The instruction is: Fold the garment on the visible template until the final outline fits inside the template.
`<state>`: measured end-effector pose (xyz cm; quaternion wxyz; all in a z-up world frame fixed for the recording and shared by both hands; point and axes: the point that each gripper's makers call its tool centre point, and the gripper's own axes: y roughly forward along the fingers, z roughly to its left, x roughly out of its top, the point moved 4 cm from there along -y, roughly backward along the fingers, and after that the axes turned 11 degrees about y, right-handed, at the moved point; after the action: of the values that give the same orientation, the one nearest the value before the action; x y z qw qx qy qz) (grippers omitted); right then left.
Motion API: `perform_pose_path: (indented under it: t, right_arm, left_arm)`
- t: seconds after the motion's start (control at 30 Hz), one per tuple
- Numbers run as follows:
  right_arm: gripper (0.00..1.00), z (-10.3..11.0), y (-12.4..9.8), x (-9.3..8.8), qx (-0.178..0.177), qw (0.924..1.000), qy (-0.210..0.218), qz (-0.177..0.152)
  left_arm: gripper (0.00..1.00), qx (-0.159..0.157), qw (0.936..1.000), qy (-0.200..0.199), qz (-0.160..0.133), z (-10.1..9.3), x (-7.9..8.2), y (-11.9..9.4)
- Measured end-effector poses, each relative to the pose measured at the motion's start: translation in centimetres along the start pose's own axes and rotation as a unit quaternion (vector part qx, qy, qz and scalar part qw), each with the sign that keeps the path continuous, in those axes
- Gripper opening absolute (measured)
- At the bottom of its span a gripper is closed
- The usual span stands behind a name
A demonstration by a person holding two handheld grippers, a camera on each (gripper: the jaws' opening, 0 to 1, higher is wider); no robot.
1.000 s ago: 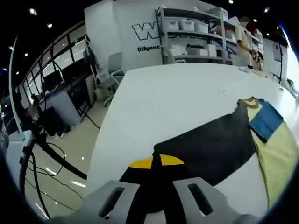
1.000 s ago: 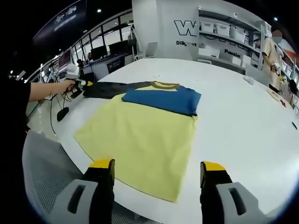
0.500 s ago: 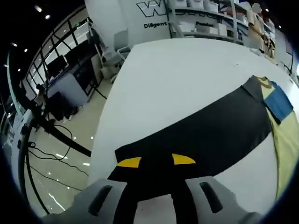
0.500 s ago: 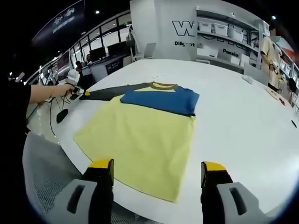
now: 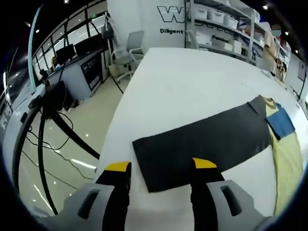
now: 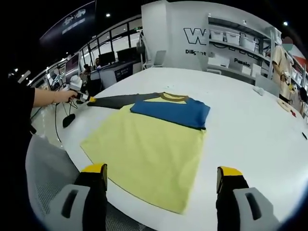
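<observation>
L claw (image 5: pixel 161 169) has let go & now stands open just short of the dark sleeve (image 5: pixel 202 144), which lies flat & stretched out on the desk (image 5: pixel 183 82); R claw (image 6: pixel 162 174) open, hovering by yellow shirt (image 6: pixel 149 149) hem → sleeve fold-in likely next.

Bare white table (image 6: pixel 250 125) lies open right of the shirt (image 6: pixel 149 149); shelving (image 6: pixel 240 43) stands well beyond; chair (image 5: pixel 126 48) beside the far edge.
</observation>
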<state>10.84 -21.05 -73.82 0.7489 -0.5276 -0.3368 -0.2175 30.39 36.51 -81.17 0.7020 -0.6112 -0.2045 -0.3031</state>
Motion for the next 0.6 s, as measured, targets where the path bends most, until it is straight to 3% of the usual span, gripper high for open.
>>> perform_pose_path:
  t: [0.07,0.33,0.6]
  right_arm:
    - [0.99,0.0,0.0,-0.1,-0.001,1.0,0.002,0.0]
    - [0.99,-0.2,0.0,-0.5,-0.008,1.0,0.005,0.003]
    - [0.99,-0.7,-0.1,-0.3,-0.016,0.9998,0.013,-0.002]
  left_arm:
    - [0.57,0.0,1.0,0.004,0.005,0.0,-0.4,-0.2]
    - [0.54,-0.015,0.9997,0.005,0.02,-0.8,-1.9,-0.4]
    - [0.47,-0.013,0.9998,0.015,-0.001,-1.1,-1.4,-0.2]
